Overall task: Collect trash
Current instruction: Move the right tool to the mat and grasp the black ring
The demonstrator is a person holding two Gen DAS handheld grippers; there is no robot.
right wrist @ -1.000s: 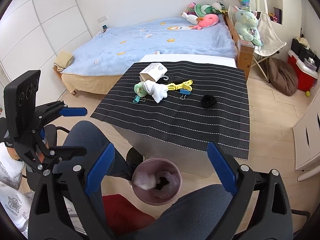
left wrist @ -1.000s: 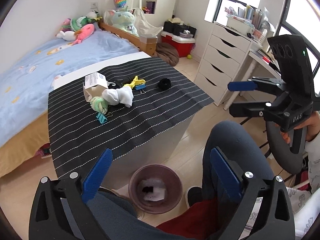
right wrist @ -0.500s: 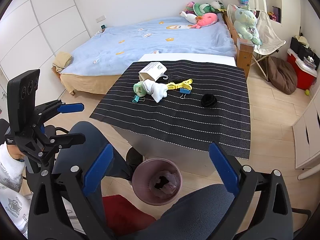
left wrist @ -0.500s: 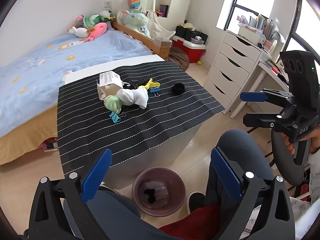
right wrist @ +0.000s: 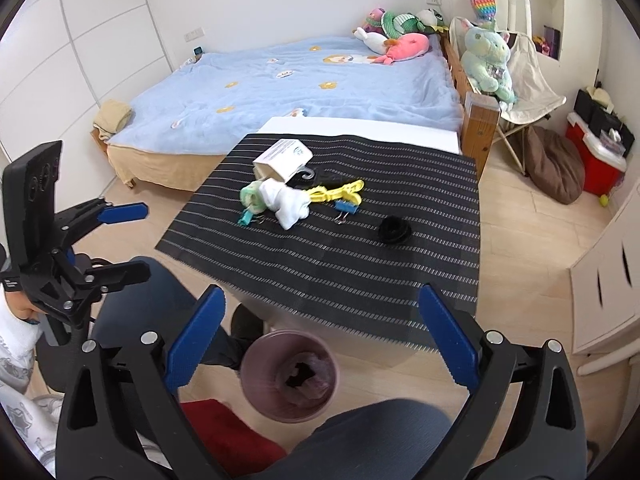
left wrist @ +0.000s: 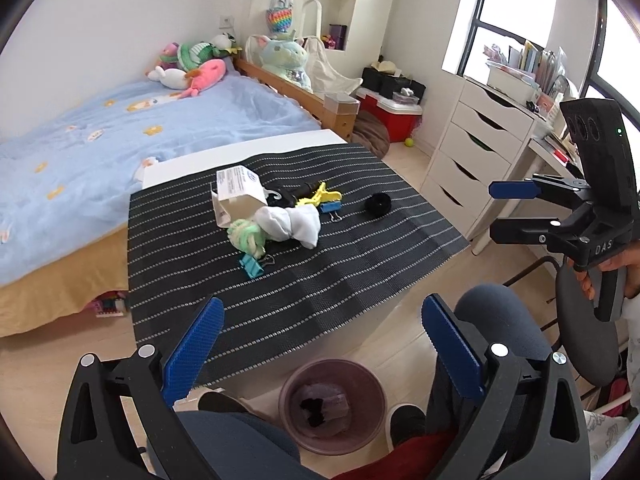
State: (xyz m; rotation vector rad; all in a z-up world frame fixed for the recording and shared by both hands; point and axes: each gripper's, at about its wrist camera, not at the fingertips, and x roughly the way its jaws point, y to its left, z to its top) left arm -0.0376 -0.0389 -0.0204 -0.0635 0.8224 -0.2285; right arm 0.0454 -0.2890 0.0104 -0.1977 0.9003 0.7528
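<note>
Trash left: a white paper box point(left wrist: 236, 194), a white wad of paper or cloth point(left wrist: 294, 222) and a pale green crumpled lump point(left wrist: 246, 236) lie bunched together at the far middle of the tabletop point(left wrist: 320, 264); a small black lump point(left wrist: 378, 204) sits apart to the right.
Other clutter: a yellow clip point(left wrist: 320, 196), a blue binder clip point(left wrist: 330, 208) and a teal binder clip point(left wrist: 252, 266) lie just beside the bunch; whether these count as trash I cannot tell.
Bin: a pink wastebasket point(left wrist: 332, 412) stands on the floor below the near edge of the tabletop, already holding something dark and something pale.
Progress: judged partly done, with several pieces yet to move.
Left tool point(left wrist: 320, 344): released, jaws wide, empty, held near the person's lap.
Right tool point(right wrist: 320, 334): also released and empty, above the wastebasket.
</note>
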